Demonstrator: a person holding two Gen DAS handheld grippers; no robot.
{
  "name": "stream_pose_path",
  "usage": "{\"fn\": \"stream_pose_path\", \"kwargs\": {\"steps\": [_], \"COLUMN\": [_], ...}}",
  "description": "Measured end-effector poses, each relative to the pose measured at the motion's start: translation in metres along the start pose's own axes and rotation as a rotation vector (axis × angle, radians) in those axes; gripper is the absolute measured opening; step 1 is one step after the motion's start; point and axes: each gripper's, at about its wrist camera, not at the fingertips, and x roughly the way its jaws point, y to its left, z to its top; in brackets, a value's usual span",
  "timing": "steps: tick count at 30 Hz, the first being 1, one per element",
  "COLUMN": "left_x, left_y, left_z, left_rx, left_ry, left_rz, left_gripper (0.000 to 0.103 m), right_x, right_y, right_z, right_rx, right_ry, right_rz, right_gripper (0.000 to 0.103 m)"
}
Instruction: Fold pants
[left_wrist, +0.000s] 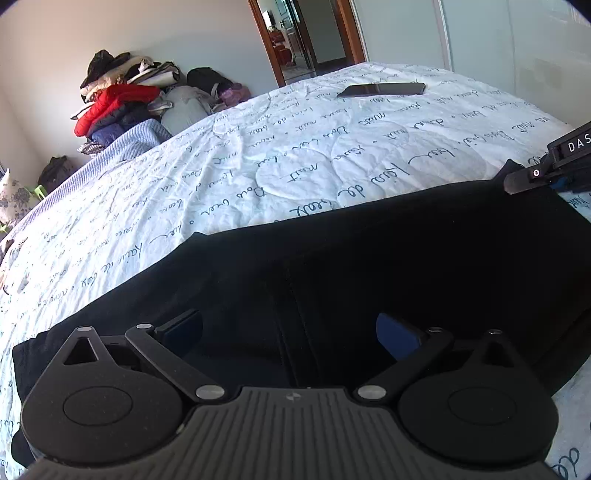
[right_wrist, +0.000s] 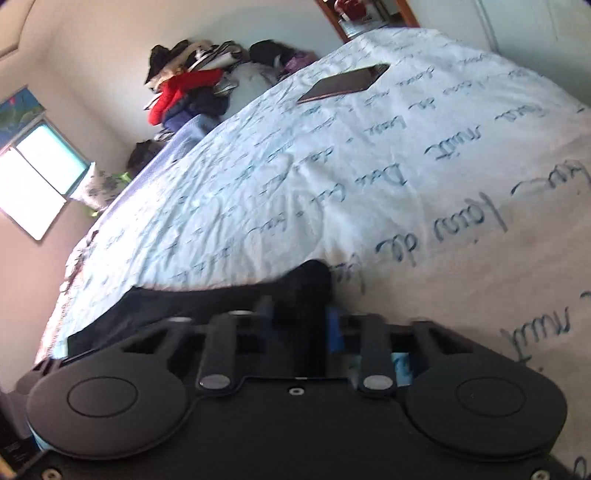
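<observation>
Black pants (left_wrist: 369, 266) lie flat across the near part of the bed. My left gripper (left_wrist: 290, 332) is open just above the pants, its blue-padded fingers (left_wrist: 397, 336) wide apart on either side of a seam. My right gripper (right_wrist: 297, 317) is shut on a bunched edge of the pants (right_wrist: 306, 284). It also shows at the right edge of the left wrist view (left_wrist: 517, 181), at the pants' far right corner. In the right wrist view the pants stretch away to the left (right_wrist: 147, 306).
The bed has a white quilt with blue script (left_wrist: 258, 155). A dark phone (left_wrist: 382, 89) lies on it farther back, also in the right wrist view (right_wrist: 343, 83). A pile of clothes (left_wrist: 122, 99) sits beyond the bed's left side. A doorway (left_wrist: 306, 37) is behind.
</observation>
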Motion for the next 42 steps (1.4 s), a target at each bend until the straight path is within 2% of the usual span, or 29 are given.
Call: {"fn": "stream_pose_path", "kwargs": {"steps": [3, 6, 7, 9, 12, 14, 15, 18, 20, 22, 26, 32, 38, 42], "left_x": [-0.001, -0.012, -0.017, -0.027, -0.026, -0.014, -0.010, -0.012, -0.014, -0.015, -0.017, -0.026, -0.039, -0.056], "left_y": [-0.001, 0.004, 0.007, 0.013, 0.017, 0.011, 0.008, 0.011, 0.015, 0.018, 0.024, 0.036, 0.058, 0.081], "left_z": [0.000, 0.001, 0.001, 0.000, -0.001, -0.005, -0.007, -0.007, -0.006, -0.005, -0.006, -0.010, -0.019, -0.030], "left_rx": [0.002, -0.006, -0.009, -0.029, -0.052, -0.050, -0.044, -0.073, -0.090, -0.106, -0.142, -0.150, -0.208, -0.244], "left_ry": [-0.012, -0.032, -0.041, -0.053, -0.016, 0.035, 0.054, 0.053, 0.049, 0.054, 0.069, 0.054, 0.043, 0.030], "left_rz": [0.008, 0.009, 0.007, -0.019, -0.090, -0.080, -0.056, -0.056, -0.060, -0.051, -0.059, -0.040, -0.028, 0.013], "left_gripper": [0.102, 0.099, 0.100, 0.101, 0.101, 0.099, 0.101, 0.099, 0.100, 0.100, 0.100, 0.100, 0.100, 0.100], "right_x": [-0.003, -0.017, -0.027, -0.042, -0.041, -0.031, -0.029, -0.040, -0.048, -0.044, -0.023, -0.034, -0.046, -0.046], "right_y": [0.016, 0.039, 0.051, 0.076, 0.097, 0.096, 0.094, 0.093, 0.102, 0.112, 0.118, 0.122, 0.148, 0.170], "right_z": [-0.007, -0.017, -0.024, -0.040, -0.065, -0.081, -0.085, -0.075, -0.068, -0.068, -0.085, -0.089, -0.093, -0.098], "right_rx": [-0.077, -0.201, -0.280, -0.436, -0.566, -0.614, -0.631, -0.556, -0.550, -0.551, -0.588, -0.546, -0.581, -0.616], "right_ry": [-0.023, -0.082, -0.115, -0.124, -0.018, 0.054, 0.049, 0.027, -0.015, -0.016, 0.067, 0.036, -0.009, -0.028], "right_rz": [-0.087, -0.261, -0.294, -0.274, -0.219, -0.235, -0.249, -0.251, -0.235, -0.218, -0.232, -0.248, -0.219, -0.187], "right_gripper": [0.011, 0.043, 0.044, 0.043, 0.043, 0.043, 0.043, 0.044, 0.045, 0.046, 0.049, 0.051, 0.057, 0.061]}}
